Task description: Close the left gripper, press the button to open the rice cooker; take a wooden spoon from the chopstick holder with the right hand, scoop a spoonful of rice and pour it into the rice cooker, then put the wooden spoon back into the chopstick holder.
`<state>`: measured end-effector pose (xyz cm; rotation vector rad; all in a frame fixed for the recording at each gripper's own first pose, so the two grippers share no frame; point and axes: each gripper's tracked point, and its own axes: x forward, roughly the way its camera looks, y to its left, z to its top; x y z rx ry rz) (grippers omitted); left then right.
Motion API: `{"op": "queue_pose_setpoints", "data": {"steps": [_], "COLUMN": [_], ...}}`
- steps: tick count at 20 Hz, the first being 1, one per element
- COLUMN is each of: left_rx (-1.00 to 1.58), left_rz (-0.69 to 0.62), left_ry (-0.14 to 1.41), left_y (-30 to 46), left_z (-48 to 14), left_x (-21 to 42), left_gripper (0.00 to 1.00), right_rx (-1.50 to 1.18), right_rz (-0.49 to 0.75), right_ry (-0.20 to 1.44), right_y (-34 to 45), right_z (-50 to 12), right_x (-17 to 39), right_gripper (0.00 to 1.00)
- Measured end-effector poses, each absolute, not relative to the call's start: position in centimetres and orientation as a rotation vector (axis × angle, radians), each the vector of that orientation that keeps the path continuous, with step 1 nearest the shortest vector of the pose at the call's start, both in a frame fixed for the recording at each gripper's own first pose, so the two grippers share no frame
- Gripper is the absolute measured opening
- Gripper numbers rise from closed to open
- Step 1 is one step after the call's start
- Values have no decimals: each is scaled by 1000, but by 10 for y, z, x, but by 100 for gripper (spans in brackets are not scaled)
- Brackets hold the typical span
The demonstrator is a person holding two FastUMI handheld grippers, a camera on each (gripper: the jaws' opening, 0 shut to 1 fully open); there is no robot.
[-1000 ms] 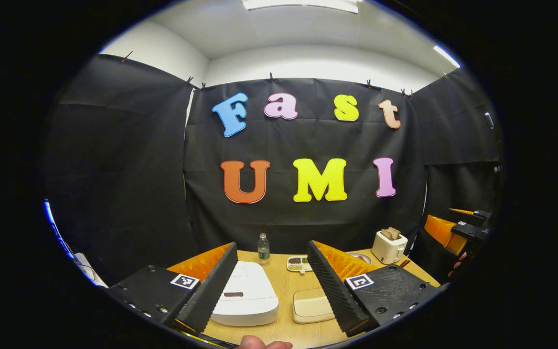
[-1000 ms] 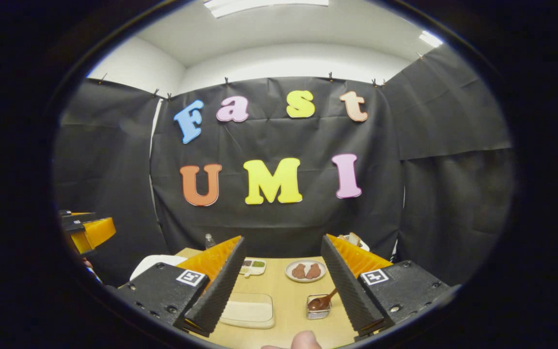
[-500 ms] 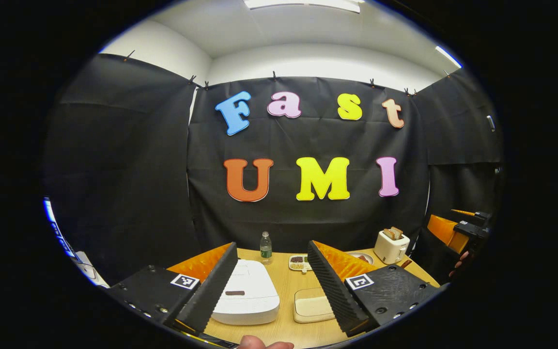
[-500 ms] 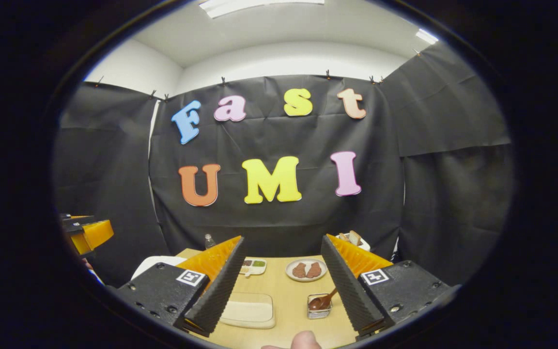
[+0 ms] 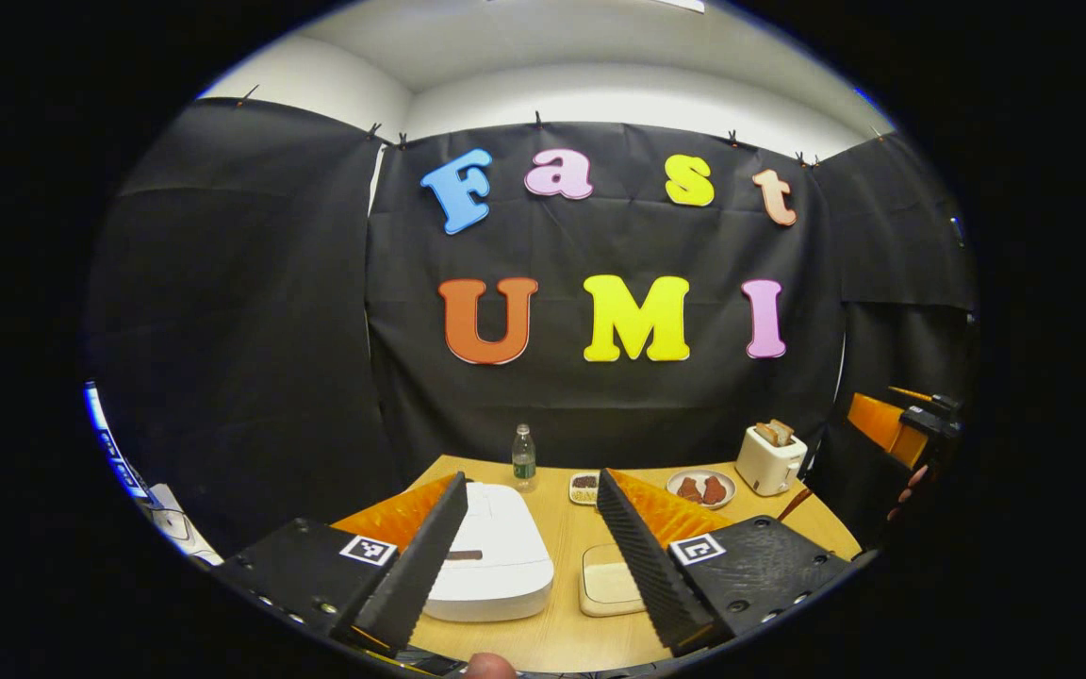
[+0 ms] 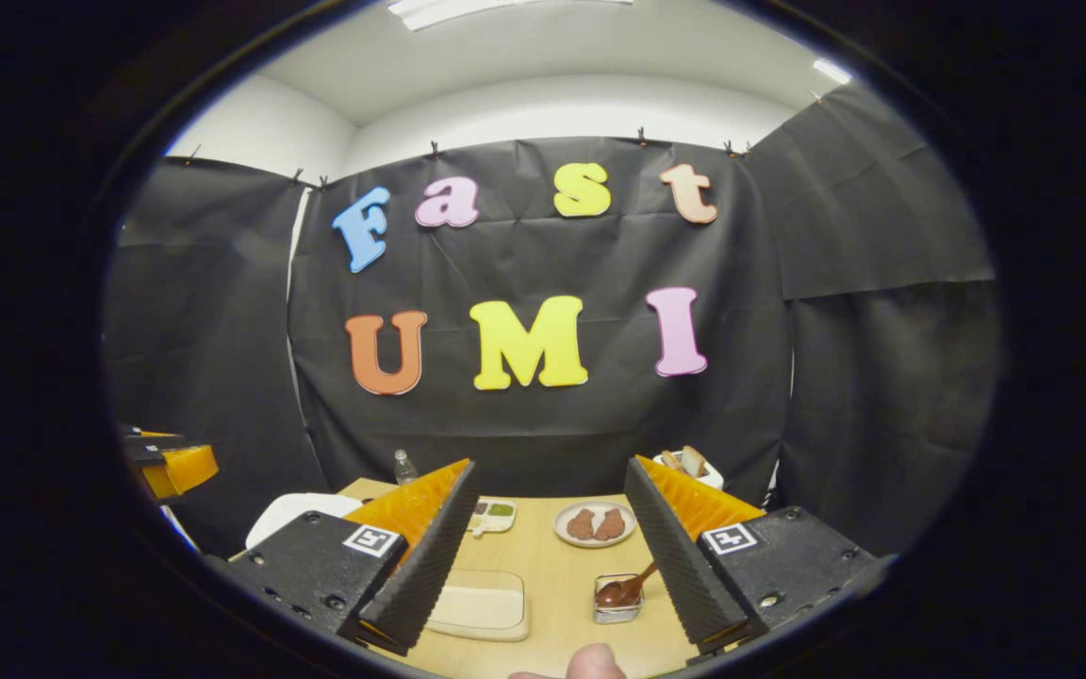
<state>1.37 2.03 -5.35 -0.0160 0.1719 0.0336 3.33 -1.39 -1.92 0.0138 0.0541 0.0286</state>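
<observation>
Cooker [image 5: 496, 556] sits shut on the table [image 5: 562, 632] under my left claw [image 5: 529, 566]; both claws, right [image 6: 548, 552] too, gape wide, empty.

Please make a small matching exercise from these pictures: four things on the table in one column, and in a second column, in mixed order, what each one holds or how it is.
Things:
1. rice cooker
2. toaster
3. plate
4. clear holder

States:
A. holds the wooden spoon
B. lid shut
C. carries two brown pieces
D. bread stands up out of its top

Pairs: 1-B, 2-D, 3-C, 4-A
</observation>
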Motion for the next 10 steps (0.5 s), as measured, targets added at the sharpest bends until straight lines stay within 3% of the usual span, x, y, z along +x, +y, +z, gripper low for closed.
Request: {"op": "queue_pose_setpoints", "data": {"steps": [1,2,3,4,5,6,7,8,10], "left_rx": [-14,-12,-15,-26,-45,-73,-101,-118,-152], "left_rz": [41,53,65,75,87,87,62,49,47], "left_ry": [207,243,281,314,341,370,403,435,478], "left_y": [28,36,44,50,57,60,57,59,67], "left_z": [-63,-73,-82,-90,-96,-103,-109,-117,-126], "left_x": [16,17,19,22,25,28,32,37,45], "left_gripper": [75,69,72,53,46,14,0,5,0], "right_rx": [10,6,4,1,0,-4,-8,-10,-11], "right_rz": [35,39,45,53,61,67,67,63,56], "right_ry": [57,59,61,66,68,72,76,83,101], "right_y": [-12,-11,-10,-7,-5,-4,-5,-7,-10], "right_z": [-21,-21,-23,-25,-27,-28,-31,-33,-38], "right_x": [36,39,42,45,47,50,53,57,63], "right_gripper": [100,100,100,100,96,96,96,100,100]}}
